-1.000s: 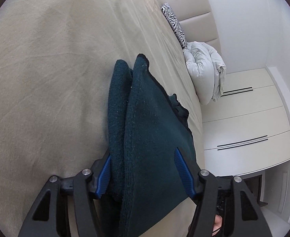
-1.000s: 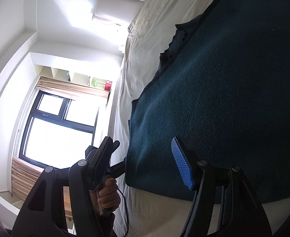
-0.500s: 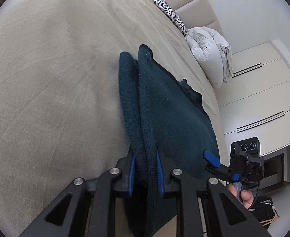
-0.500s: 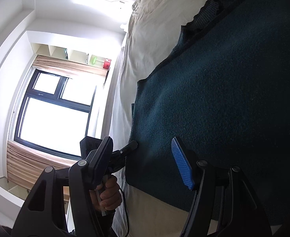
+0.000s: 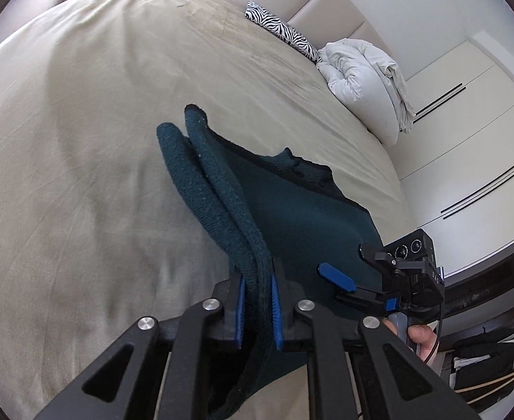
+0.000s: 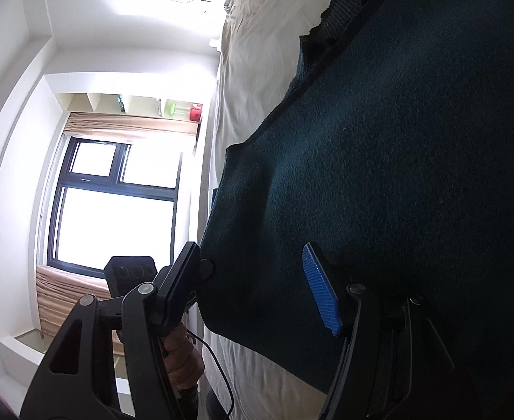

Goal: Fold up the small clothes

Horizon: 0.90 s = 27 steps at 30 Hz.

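1. Left wrist view: the dark teal garment [image 5: 302, 210] lies on the beige bedsheet [image 5: 82, 175], near the bed's lower right part. A doubled edge of it rises in two ridges running forward from the tongs.
2. Wide bare sheet lies to the left and ahead. A zebra-print pillow [image 5: 281, 31] and a white duvet [image 5: 365, 80] sit at the far end, well apart from the garment. White wardrobe doors [image 5: 466, 133] stand past the bed's right edge.
3. The left gripper [image 5: 258, 301] is clenched on the doubled edge, blue pads pressed to both sides.
4. The right gripper [image 5: 358, 269] reaches in from the right above the garment's near corner, jaws parted.
5. Right wrist view: the garment [image 6: 396, 157] fills the right half; its near hem crosses the sheet [image 6: 257, 70].
6. The right gripper [image 6: 257, 283] stands released, fingers spread over the hem corner. The window [image 6: 117, 210] lies left.
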Motion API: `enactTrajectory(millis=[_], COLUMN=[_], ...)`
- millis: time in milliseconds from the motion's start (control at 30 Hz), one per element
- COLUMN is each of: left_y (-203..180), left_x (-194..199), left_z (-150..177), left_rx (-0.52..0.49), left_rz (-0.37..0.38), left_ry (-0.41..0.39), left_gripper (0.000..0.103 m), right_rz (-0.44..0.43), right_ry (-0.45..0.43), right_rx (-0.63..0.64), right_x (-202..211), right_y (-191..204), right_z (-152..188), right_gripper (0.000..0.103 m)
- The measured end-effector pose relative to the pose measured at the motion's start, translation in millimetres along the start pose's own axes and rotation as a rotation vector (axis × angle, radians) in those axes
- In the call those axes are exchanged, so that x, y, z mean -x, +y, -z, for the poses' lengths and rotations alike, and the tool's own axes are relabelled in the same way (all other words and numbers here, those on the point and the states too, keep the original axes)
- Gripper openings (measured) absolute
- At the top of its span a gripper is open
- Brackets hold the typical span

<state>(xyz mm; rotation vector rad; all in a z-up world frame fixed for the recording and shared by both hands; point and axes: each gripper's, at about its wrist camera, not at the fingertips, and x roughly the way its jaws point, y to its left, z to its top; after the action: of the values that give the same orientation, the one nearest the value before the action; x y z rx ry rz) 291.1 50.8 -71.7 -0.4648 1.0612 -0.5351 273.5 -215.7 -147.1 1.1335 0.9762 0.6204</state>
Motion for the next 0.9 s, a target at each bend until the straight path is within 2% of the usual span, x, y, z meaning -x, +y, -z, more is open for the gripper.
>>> enactTrajectory(millis=[167,200,267,400,500,533,600,633,700,767,833,900], left_y=[-67.3,-77.9,-94.2,-113.4,-134.4,-143.0,-153.0,-153.7,-149.2,-149.3,-149.1,-146.0], left_x=[-35.0,-46.2,-70.4,-108.7,-134.0,-137.3,-135.4,-132.5,-122.5,-109.5,-95.4,-78.5], left_z=[7.4,10.2,17.8,33.9,40.8,44.0,50.5,52.4,52.4,53.3,53.6,55.2], left_rx=[-0.103,-0.108,-0.103,-0.103,-0.149,-0.197,-0.295,-0.310,-0.294,-0.310,-0.321,-0.308], left_rz=[-0.004,-0.004,0.005,0.015,0.003,0.004,0.017,0.013,0.070,0.079,0.102,0.166], left_ry=[0.027,0.037,0.057,0.072,0.083,0.084,0.074,0.068,0.060,0.037,0.013,-0.008], left_gripper=[0.013,0.012,0.012,0.012,0.016,0.017,0.020,0.020,0.027,0.028,0.034,0.037], right_rz=[-0.095,-0.112,-0.132,-0.129,-0.120,-0.119,-0.107,-0.108,-0.127,-0.130,-0.114,-0.099], right_ry=[-0.012,-0.013,-0.012,-0.011,0.010,0.010,0.002,0.002,0.018,0.022,0.033,0.042], right_rx=[-0.053,-0.063,-0.082,-0.100,-0.097,-0.095,-0.108,-0.117,-0.115,-0.108,-0.090,-0.075], right_x=[25.9,31.6,40.9,60.3,67.6,71.1,81.0,86.8,94.7,98.5,97.0,95.9], right_y=[-10.8,-13.2,-19.4,-30.8,-31.3,-33.3,-40.0,-44.1,-49.9,-51.7,-48.7,-46.4], right_z=[-21.0,-25.8,-35.5,-54.6,-60.7,-63.2,-66.6,-67.1,-68.8,-70.9,-70.3,-71.2], right_gripper=[0.062,0.067,0.067,0.068,0.068,0.068,0.067,0.066,0.066,0.066,0.066,0.066])
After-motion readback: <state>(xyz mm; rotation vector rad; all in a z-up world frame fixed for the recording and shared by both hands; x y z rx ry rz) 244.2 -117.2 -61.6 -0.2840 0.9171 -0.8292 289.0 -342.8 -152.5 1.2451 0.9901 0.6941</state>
